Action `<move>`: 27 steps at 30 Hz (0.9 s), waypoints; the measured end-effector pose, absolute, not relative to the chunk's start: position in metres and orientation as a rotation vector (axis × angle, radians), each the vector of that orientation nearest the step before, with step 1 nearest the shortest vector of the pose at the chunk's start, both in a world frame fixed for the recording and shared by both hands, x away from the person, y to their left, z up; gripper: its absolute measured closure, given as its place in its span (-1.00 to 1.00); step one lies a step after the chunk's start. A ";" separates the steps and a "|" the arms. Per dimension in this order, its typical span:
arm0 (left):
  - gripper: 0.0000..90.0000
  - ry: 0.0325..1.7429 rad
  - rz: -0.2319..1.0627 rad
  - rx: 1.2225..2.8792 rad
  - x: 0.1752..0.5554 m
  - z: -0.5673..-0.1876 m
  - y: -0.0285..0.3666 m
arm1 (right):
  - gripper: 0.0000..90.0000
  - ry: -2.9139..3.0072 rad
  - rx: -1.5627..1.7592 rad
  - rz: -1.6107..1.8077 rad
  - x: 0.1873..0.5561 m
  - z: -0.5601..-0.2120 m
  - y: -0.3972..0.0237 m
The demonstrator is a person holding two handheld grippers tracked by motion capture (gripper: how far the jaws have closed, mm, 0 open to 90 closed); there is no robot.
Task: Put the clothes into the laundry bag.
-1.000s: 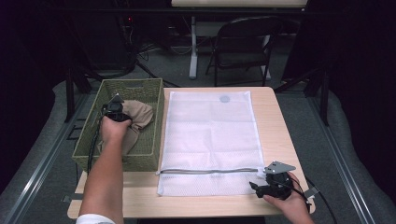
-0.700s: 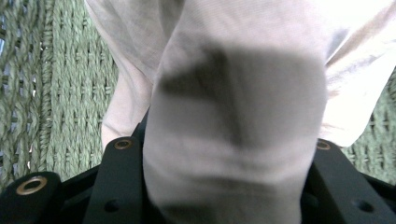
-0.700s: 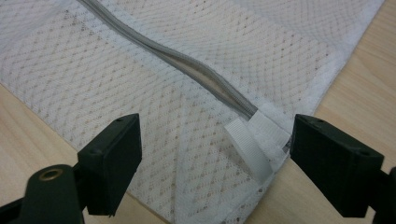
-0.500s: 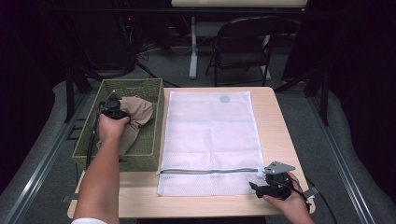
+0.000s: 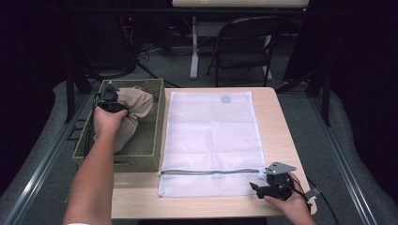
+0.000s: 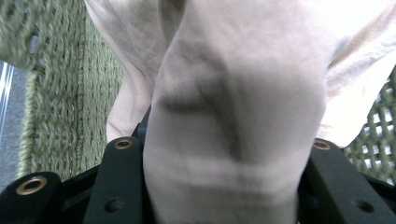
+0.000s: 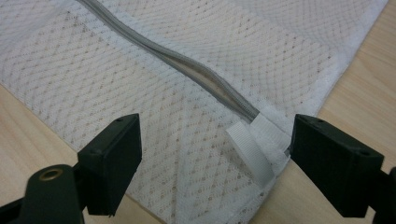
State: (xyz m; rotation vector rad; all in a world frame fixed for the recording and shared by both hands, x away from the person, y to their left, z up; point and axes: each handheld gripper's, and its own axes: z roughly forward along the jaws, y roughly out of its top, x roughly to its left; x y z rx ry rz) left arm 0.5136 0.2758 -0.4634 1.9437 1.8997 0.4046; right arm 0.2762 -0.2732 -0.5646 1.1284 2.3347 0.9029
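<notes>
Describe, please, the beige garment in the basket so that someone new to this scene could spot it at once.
Start at the wooden table and go to the green woven basket at its left edge, beside the flat white mesh laundry bag. The beige garment lies bunched inside that basket, gripped by the left gripper. It is the one soft tan thing there, crumpled rather than flat.

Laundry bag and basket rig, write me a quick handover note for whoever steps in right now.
Left gripper: shut on the beige garment, holding a bunch of it above the green woven basket, with the rest hanging into the basket.
Right gripper: open, jaws either side of the zipper end at the near right corner of the white mesh laundry bag.
Bag lies flat on the table, zipper partly open near that end.
Done: garment grasped.
Left, probably: open the bag wider, put the garment in, zip it.
</notes>
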 end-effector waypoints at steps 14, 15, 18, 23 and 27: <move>0.18 1.880 0.439 1.957 0.507 -0.426 0.281 | -0.64 2.335 1.133 0.902 0.277 -0.564 -0.273; 0.18 1.880 0.439 1.957 0.507 -0.426 0.281 | -0.64 2.335 1.133 0.902 0.277 -0.564 -0.273; 0.18 1.868 0.447 1.952 0.505 -0.416 0.281 | -0.64 2.333 1.127 0.911 0.277 -0.564 -0.273; 0.18 1.840 0.441 1.950 0.501 -0.404 0.279 | -0.64 2.343 1.120 0.906 0.278 -0.564 -0.272; 0.18 1.821 0.433 1.961 0.498 -0.397 0.276 | -0.63 2.348 1.115 0.905 0.279 -0.564 -0.272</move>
